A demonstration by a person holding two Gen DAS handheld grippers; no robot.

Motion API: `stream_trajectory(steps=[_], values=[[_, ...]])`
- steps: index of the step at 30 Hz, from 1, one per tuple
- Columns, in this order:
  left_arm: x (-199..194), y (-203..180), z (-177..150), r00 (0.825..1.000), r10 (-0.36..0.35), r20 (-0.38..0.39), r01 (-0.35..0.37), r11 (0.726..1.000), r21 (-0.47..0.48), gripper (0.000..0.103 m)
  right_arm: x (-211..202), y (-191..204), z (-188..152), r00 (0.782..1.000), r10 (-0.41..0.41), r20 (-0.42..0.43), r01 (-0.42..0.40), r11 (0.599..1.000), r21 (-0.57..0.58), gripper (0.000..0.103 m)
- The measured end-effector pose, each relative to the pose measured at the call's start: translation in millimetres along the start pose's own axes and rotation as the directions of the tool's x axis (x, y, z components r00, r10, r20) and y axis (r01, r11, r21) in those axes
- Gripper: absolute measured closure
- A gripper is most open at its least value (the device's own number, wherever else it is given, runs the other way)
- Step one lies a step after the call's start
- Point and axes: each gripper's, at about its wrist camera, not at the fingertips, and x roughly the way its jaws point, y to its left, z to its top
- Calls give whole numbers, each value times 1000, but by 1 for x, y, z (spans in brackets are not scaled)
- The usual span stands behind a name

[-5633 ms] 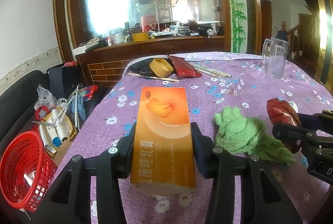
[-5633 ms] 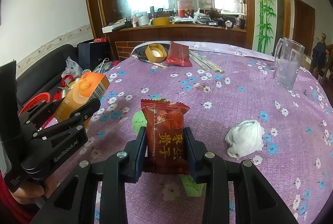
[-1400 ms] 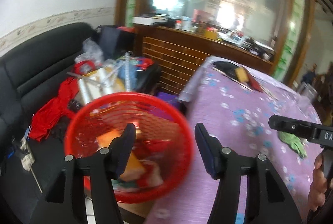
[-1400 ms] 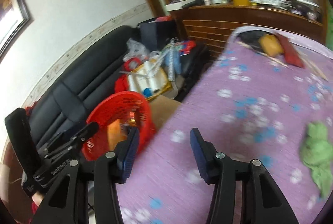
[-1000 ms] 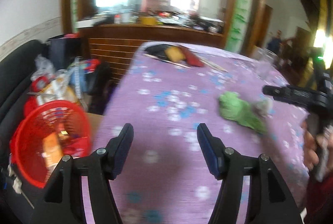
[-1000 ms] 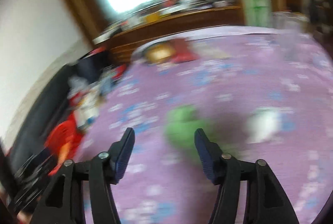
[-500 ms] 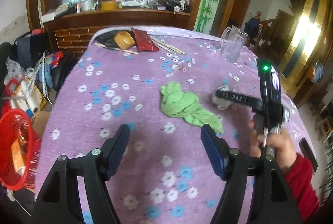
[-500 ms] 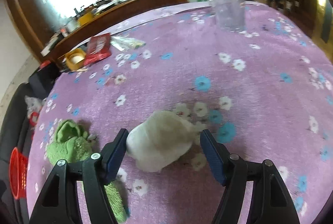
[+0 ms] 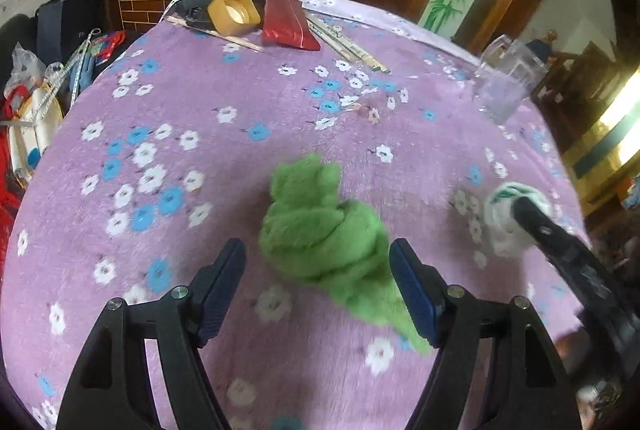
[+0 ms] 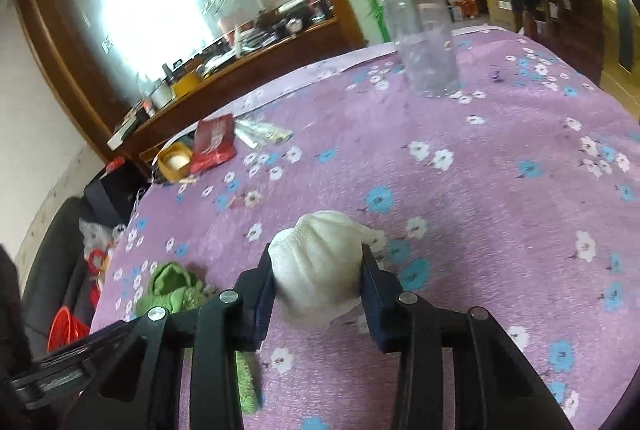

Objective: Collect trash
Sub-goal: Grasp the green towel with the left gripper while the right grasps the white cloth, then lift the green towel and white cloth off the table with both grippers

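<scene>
Orange box and red snack packet no longer in either gripper; both went into the red basket beside the table. Left gripper, jaws now wide and empty, is back over the tablecloth, straddling the green cloth. Right gripper now closes on the white wad, pads touching both sides.

The desk wears a purple cloth dotted with white and blue flowers. On it lie a bright green crumpled cloth and a white wad, which in the blurred left wrist view seems to carry faint green marks. Both tongs, left and right, are black with dark blue pads. Further off sit a yellow tape roll, a dark red packet, a clear glass jug and a red basket.
</scene>
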Motion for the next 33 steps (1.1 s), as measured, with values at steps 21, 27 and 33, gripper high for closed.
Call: stream_trajectory(steps=[21,27,33], values=[[36,-4,-13,997,-12,77,0,988,153,39,-8,9,0,1000,5,20,-4,999,-48,61],[-3,11,-22,966,15,258,-56,987,150,39,-10,20,-4,999,27,25,-24,995,-93,61],[-36,17,-27,875,81,477,-168,976,141,39,-11,56,-19,998,51,29,-43,972,-232,61]])
